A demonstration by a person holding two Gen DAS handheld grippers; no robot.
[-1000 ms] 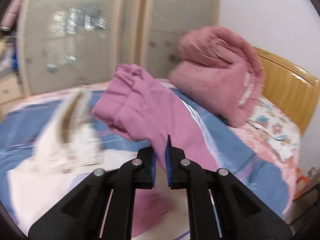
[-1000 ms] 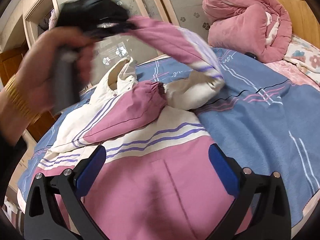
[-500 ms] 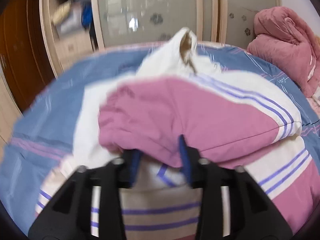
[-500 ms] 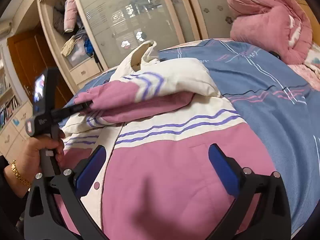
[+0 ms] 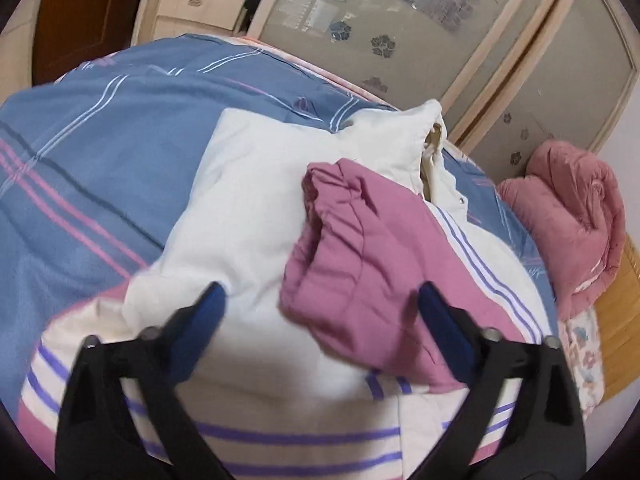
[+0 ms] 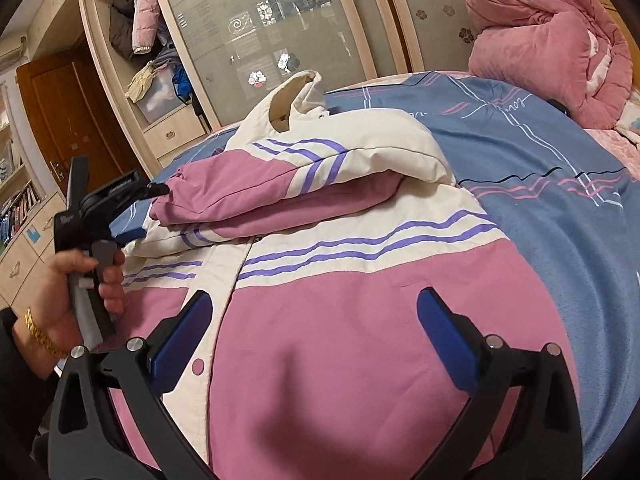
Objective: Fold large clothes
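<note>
Pink, cream and purple-striped, the padded jacket (image 6: 360, 320) lies front-up on the bed (image 6: 580, 240), which is covered by a blue sheet with pink and white lines. Its hem end is nearest the right wrist camera, and its cream collar (image 6: 296, 96) stands up at the far end, toward the wardrobe. One sleeve (image 6: 304, 184) is folded across the chest: cream at the shoulder, three purple stripes, then pink down to a gathered cuff (image 5: 332, 184) that reaches the jacket's left side. A second pink layer lies directly beneath this sleeve, touching it. The left gripper (image 5: 320, 312) hovers over the folded sleeve near the cuff; its fingers (image 5: 200, 320) are opening and stand well apart, with the pink sleeve end lying under and between them but not pressed by either pad. The person's left hand (image 6: 76, 284), with a gold bracelet at the wrist, grips the handle of that tool at the jacket's left edge. The right gripper (image 6: 316, 320) is held above the pink lower front of the jacket; its fingers (image 6: 444, 336) are spread wide and hold nothing, casting a soft shadow on the fabric below. A rolled pink quilt (image 6: 552, 48) sits at the head end of the bed, well apart from the jacket. A wardrobe with frosted sliding doors (image 6: 272, 28) stands beyond the far edge of the bed.
</note>
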